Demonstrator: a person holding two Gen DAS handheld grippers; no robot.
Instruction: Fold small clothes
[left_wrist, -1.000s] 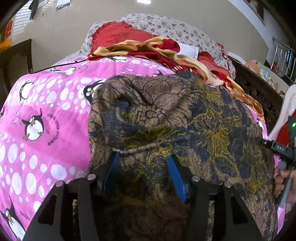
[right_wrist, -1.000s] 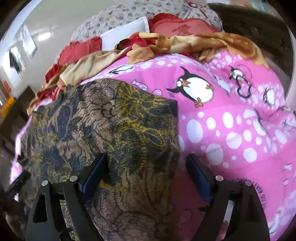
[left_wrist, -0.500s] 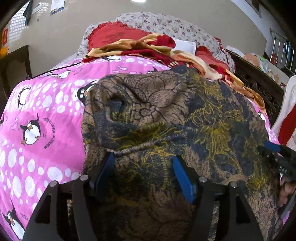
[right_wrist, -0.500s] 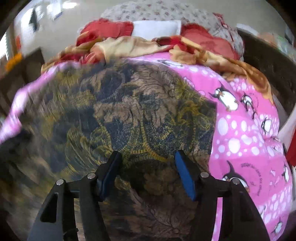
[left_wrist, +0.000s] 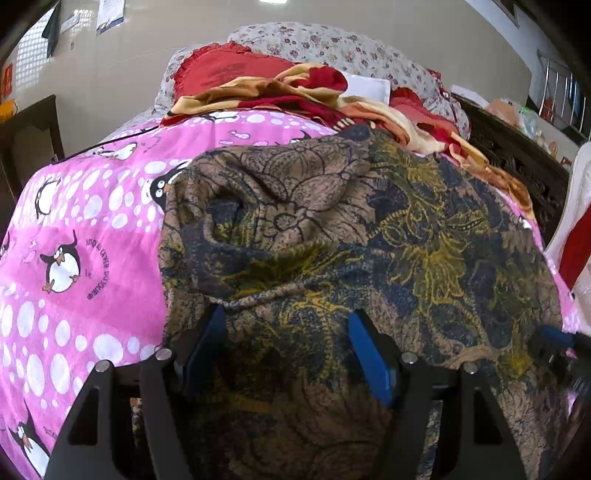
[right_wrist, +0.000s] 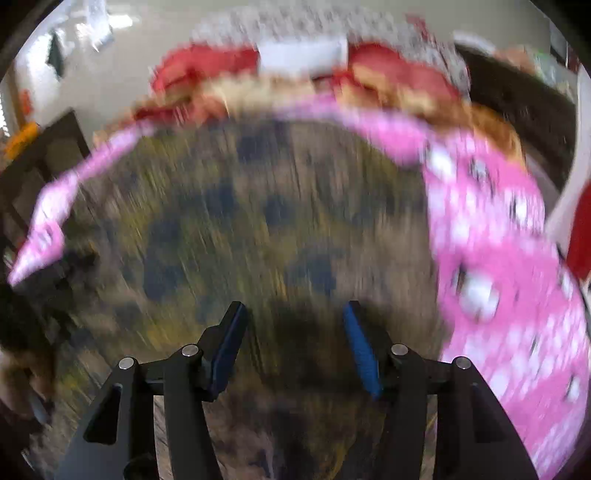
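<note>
Rumpled, the brown-and-navy floral garment (left_wrist: 332, 236) lies between both grippers' unclenched jaws, left opening, right closing.

On my left the pink penguin blanket (left_wrist: 74, 236) lies flat and open, so I can slide there. The big brown flowery cloth (left_wrist: 369, 229) covers the middle, bunched into a lump on its far left. At the far end a heap of red and yellow bedding (left_wrist: 280, 92) and pillows (left_wrist: 332, 48) blocks me. A dark wooden bed frame (left_wrist: 517, 158) walls off the right
</note>
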